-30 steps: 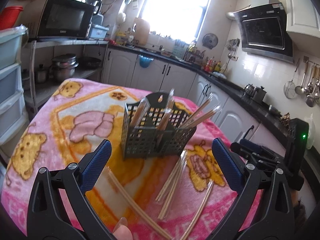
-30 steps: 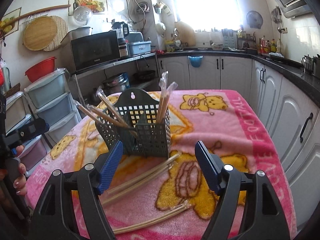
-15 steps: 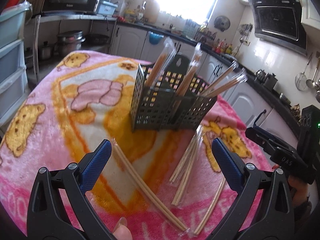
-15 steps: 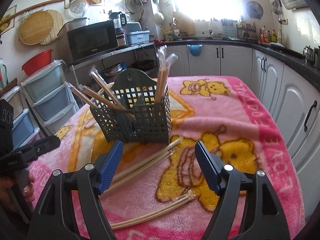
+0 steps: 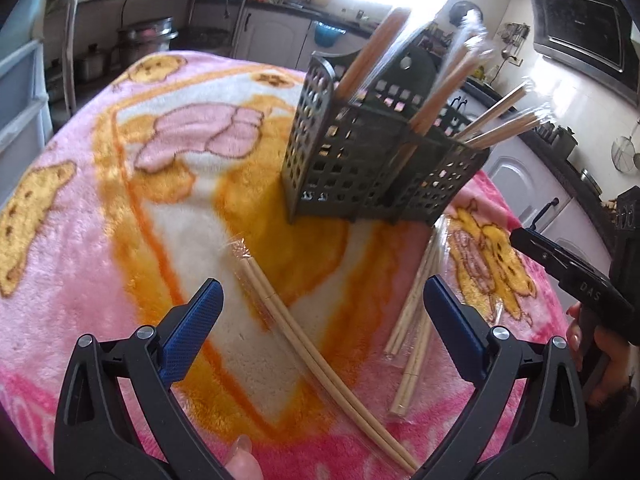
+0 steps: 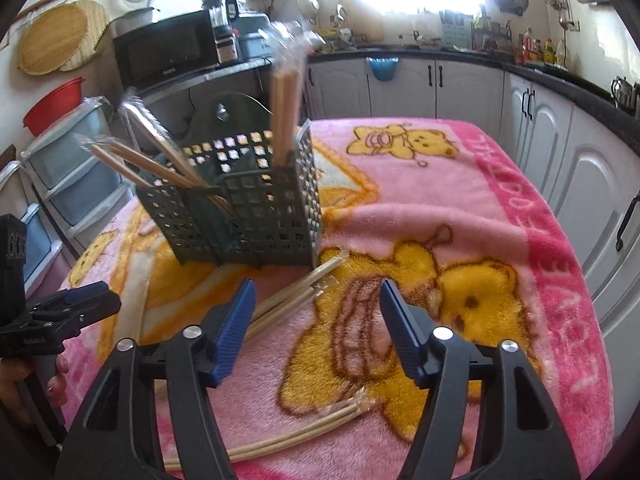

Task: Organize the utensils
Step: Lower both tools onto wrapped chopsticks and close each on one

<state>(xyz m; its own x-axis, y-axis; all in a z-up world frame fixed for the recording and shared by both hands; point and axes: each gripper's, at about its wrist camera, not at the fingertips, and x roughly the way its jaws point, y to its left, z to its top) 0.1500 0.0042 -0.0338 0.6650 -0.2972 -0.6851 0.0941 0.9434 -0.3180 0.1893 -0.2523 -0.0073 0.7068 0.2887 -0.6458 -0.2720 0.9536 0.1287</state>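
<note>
Left gripper (image 5: pixel 322 316) low over the bench (image 5: pixel 80 240), fingers (image 5: pixel 192 332) spread wide and holding nothing. Directly between and below them, one wrapped pair of chopsticks (image 5: pixel 312 360) lying flat on the pink bear blanket (image 5: pixel 60 288), running diagonally from near the basket toward the camera. A second loose bundle of chopsticks (image 5: pixel 416 320) flat on the blanket just inside the right-hand finger, pointing toward the basket's corner.

Dark grey perforated basket (image 5: pixel 360 176) upright on the blanket beyond the fingers, divided into compartments. Several wrapped chopsticks standing in it, leaning out at angles: some toward the right side in the left wrist view, others near the back; exact compartments hard to tell.

Right gripper (image 6: pixel 316 326) also hovering over the blanket, fingers (image 6: pixel 234 332) apart and empty. Ahead of it, the same basket (image 6: pixel 248 216), with a loose pair of chopsticks (image 6: pixel 296 292) reaching from the basket's near corner down past the left-hand finger. Another pair (image 6: pixel 304 428) lying flat nearer the camera, between the gripper's arms.

Each gripper visible at the edge of the other's view, well apart, on opposite sides of the basket
</note>
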